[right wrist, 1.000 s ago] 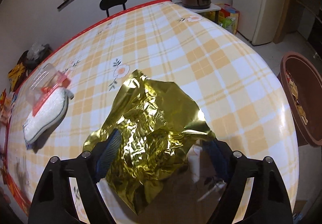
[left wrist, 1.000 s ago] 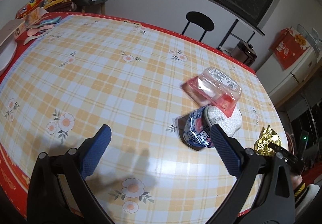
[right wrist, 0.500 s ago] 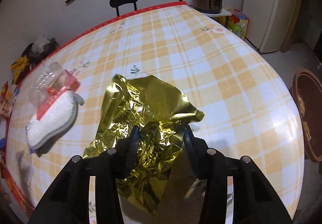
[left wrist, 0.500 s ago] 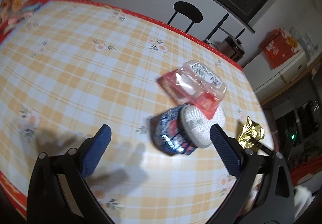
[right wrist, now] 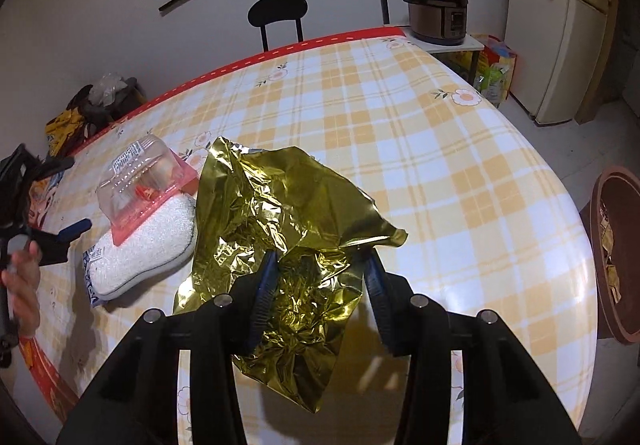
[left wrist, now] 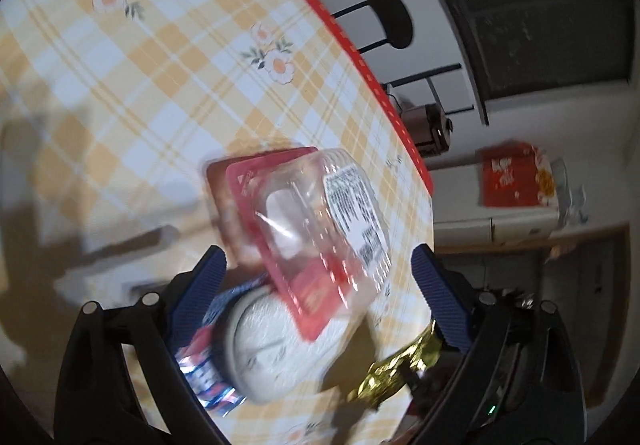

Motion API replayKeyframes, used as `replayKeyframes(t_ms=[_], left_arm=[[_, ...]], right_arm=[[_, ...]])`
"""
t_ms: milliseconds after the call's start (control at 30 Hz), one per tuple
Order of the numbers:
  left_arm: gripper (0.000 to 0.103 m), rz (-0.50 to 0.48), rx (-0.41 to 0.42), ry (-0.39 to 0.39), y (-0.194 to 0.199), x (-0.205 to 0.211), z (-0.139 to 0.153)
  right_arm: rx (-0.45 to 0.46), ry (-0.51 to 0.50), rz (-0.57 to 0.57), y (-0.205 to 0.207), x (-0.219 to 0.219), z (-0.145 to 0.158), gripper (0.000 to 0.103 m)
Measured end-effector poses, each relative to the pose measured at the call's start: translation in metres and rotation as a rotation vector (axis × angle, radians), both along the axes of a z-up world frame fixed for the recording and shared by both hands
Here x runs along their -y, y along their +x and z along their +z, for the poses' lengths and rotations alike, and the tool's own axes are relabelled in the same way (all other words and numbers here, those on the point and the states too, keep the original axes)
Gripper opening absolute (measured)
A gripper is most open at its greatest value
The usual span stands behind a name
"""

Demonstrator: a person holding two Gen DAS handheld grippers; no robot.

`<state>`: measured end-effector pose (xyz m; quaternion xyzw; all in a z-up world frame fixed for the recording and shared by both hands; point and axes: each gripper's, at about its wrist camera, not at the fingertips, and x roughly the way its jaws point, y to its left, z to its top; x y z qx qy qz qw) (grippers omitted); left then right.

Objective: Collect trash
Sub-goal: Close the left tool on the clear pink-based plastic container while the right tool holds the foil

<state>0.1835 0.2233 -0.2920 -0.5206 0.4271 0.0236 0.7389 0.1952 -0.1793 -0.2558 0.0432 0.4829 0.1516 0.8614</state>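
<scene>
Now the right tool (right wrist: 320, 277) pinches the gold foil (right wrist: 280, 205); left tool (left wrist: 320, 277) gapes wide.

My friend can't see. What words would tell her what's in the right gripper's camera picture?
The right gripper pinches a crinkled gold foil wrapper over a yellow checked tablecloth. To its left, a clear plastic box rests on a white foam tray, with the left gripper beside them. A brown bin stands off the table's right edge.
</scene>
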Motion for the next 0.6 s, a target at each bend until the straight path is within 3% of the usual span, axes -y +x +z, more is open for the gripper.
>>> replayKeyframes(t_ms=[267, 600], left_arm=[[0.085, 0.067, -0.037, -0.100, 0.019, -0.001, -0.031], [0.082, 0.097, -0.012, -0.148, 0.029, 0.002, -0.048]], right_arm=[[-0.009, -0.009, -0.005, 0.004, 0.006, -0.002, 0.044], [-0.014, -0.014, -0.010, 0.009, 0.014, -0.003, 0.044]])
